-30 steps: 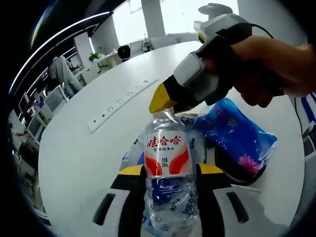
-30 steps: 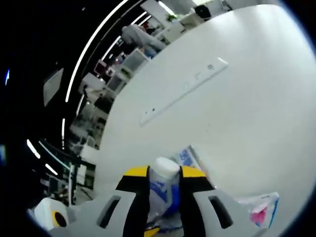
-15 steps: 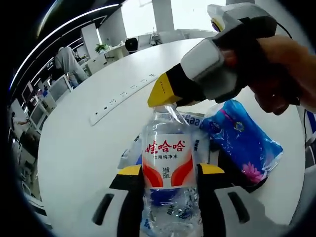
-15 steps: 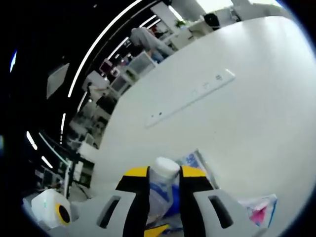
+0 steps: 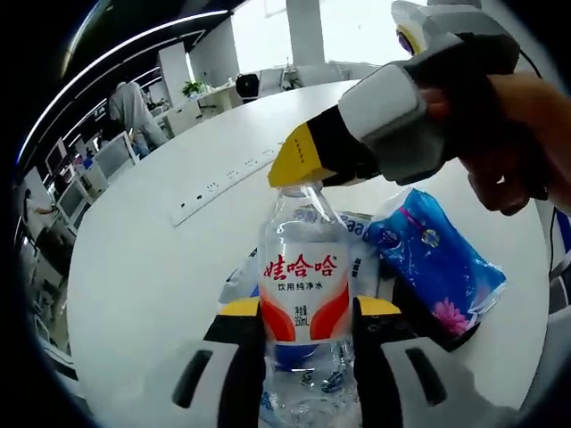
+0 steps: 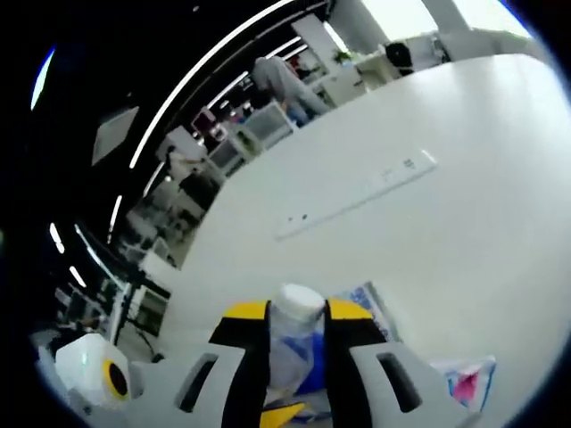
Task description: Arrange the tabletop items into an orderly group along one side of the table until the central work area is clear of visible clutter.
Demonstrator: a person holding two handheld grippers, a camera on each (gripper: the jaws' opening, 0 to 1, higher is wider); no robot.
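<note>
the white table (image 5: 152,267) spreads wide, a power strip (image 5: 227,178) lying across it. a blue packet (image 5: 437,263) rests beside the upright water bottle (image 5: 303,312), long axis vertical, cap up. the left gripper (image 5: 303,325) clamps its body, probably to steady it; the right gripper (image 6: 297,330) pinches the cap (image 6: 301,299), jaws closed, perhaps to carry it aside.

Clear plastic water bottle with red-and-white label (image 5: 302,330): base cut off by the left gripper view's lower edge; cap hidden behind the right gripper's yellow tip (image 5: 293,160). Flat white-and-blue packet (image 5: 357,259) behind the bottle: mostly hidden, print unreadable. Blue flowered plastic pack (image 6: 464,385): mostly cut off.
</note>
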